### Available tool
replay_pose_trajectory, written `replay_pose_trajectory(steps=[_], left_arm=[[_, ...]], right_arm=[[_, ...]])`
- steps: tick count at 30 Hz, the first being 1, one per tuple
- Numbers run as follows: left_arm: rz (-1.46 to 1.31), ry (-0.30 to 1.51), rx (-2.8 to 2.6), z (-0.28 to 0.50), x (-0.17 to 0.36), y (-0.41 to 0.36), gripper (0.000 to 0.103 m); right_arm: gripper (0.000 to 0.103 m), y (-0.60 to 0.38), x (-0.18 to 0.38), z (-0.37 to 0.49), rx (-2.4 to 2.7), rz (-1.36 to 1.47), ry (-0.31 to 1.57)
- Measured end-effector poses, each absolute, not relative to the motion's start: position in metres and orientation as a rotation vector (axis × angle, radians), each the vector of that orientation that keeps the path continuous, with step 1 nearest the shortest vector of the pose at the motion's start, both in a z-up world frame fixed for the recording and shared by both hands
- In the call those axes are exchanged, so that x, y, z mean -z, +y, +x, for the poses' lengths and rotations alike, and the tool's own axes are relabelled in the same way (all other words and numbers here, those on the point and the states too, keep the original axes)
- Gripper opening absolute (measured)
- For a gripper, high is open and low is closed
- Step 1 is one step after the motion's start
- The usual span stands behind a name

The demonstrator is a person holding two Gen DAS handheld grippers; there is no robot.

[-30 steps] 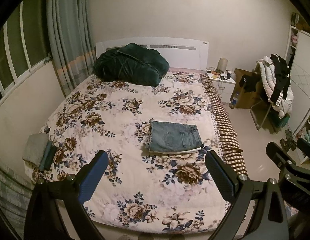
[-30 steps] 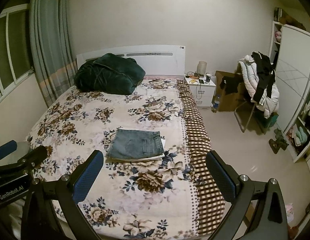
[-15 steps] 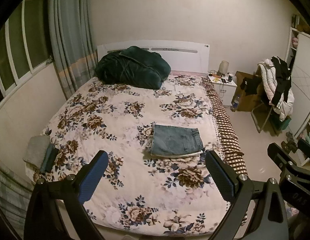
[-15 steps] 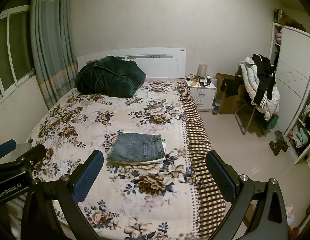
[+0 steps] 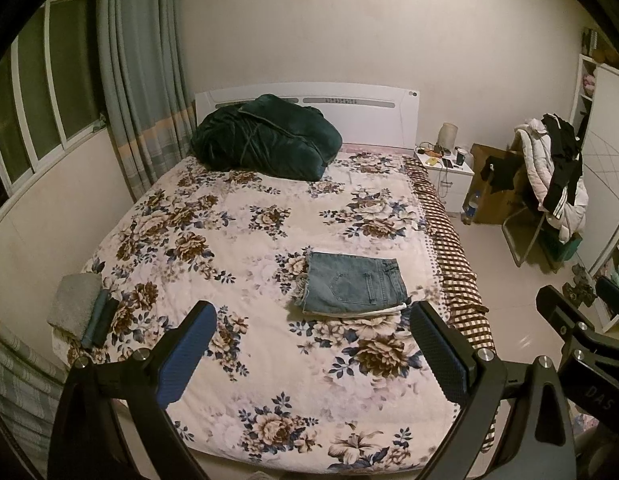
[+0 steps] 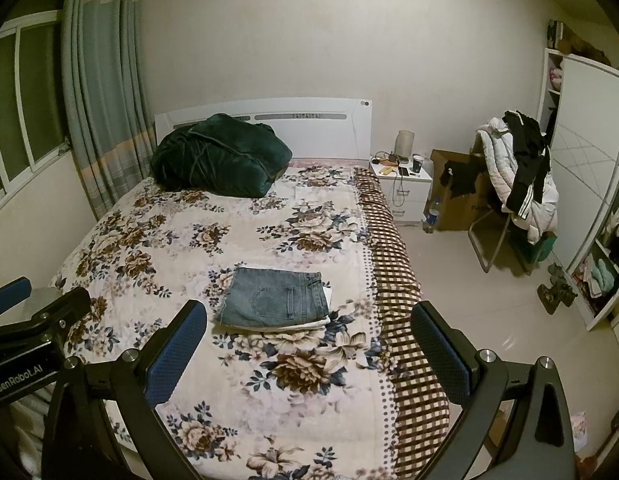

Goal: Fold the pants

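Observation:
Folded blue denim pants [image 5: 351,283] lie as a flat rectangle on the flowered bed cover [image 5: 245,240], near the bed's right side, on top of a white folded piece. They also show in the right wrist view [image 6: 275,298]. My left gripper [image 5: 309,354] is open and empty, held well back above the foot of the bed. My right gripper [image 6: 309,350] is open and empty too, also back from the pants. The left gripper body [image 6: 25,332] shows at the left of the right wrist view.
A dark green bundled blanket [image 5: 265,138] lies by the white headboard. Folded grey and teal cloths [image 5: 81,310] sit at the bed's left corner. A nightstand [image 5: 449,172], a cardboard box and a chair piled with jackets [image 5: 553,176] stand on the right.
Both grippers have drawn back and risen a little from the bed, so the pants look smaller and farther. The pants have not moved. Both stay open.

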State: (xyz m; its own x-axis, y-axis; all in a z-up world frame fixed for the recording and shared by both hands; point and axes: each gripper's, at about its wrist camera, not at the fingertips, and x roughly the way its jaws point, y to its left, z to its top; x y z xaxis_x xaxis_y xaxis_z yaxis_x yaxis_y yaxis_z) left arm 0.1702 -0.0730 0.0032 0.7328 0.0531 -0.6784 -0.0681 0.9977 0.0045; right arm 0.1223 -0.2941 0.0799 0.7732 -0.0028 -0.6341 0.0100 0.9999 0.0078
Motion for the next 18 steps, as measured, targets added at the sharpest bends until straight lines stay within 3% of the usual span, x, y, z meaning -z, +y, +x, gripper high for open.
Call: replay_pose_trajectory(steps=[18], left_arm=[[-0.017, 0.737, -0.092, 0.1678, -0.0067, -0.0737, 0.099]], right_arm=[[0.103, -0.2906, -0.0804, 0.123, 0.005, 0.018, 0.687]])
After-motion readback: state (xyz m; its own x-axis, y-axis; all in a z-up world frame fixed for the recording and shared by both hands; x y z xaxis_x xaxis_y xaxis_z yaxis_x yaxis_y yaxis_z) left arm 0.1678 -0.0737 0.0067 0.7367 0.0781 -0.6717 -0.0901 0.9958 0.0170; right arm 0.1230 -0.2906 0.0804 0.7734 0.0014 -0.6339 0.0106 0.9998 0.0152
